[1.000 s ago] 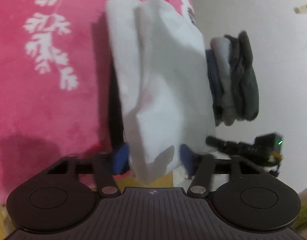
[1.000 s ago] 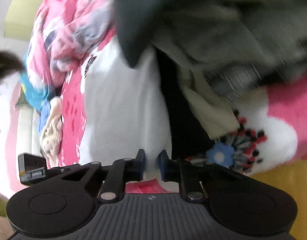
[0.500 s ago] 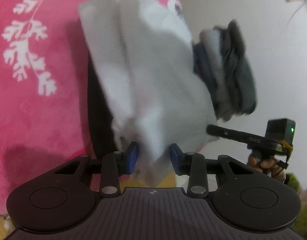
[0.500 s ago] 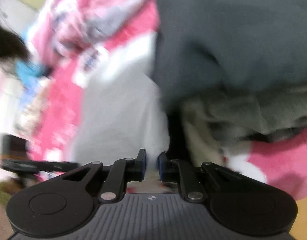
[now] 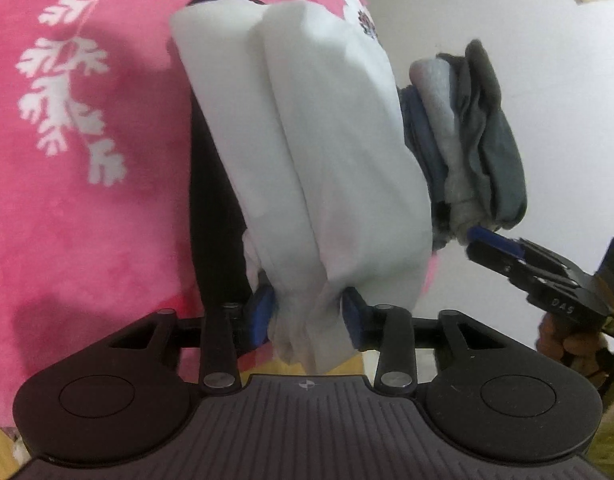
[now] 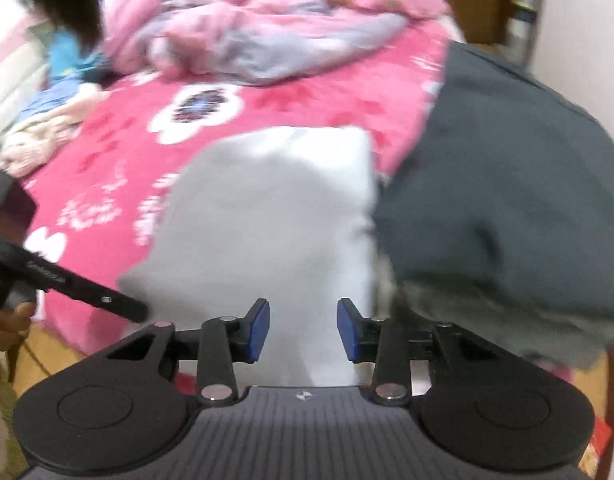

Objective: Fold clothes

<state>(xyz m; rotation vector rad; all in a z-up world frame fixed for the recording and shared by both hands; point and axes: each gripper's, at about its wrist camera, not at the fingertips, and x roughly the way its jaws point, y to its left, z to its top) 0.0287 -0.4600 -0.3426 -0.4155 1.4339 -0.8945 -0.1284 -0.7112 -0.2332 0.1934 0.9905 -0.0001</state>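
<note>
A folded white garment (image 5: 319,152) lies on the pink flowered bed cover (image 5: 87,160), on top of a black garment (image 5: 215,216). My left gripper (image 5: 309,314) is shut on the white garment's bunched near edge. In the right wrist view the white garment (image 6: 275,208) lies just ahead of my right gripper (image 6: 303,330), which is open with cloth showing between its blue pads (image 6: 258,330). A stack of folded grey and blue clothes (image 5: 467,148) sits beside the white garment. The right gripper also shows in the left wrist view (image 5: 495,246), at that stack's near end.
A dark grey folded garment (image 6: 507,184) fills the right side of the right wrist view. A crumpled pink quilt (image 6: 275,20) lies at the far end of the bed. The left gripper's arm (image 6: 67,284) reaches in from the left. A wall (image 5: 507,8) stands behind.
My right gripper has opened and let go of the cloth it pinched. My left gripper has closed tighter on the white garment's edge. Both views shifted.
</note>
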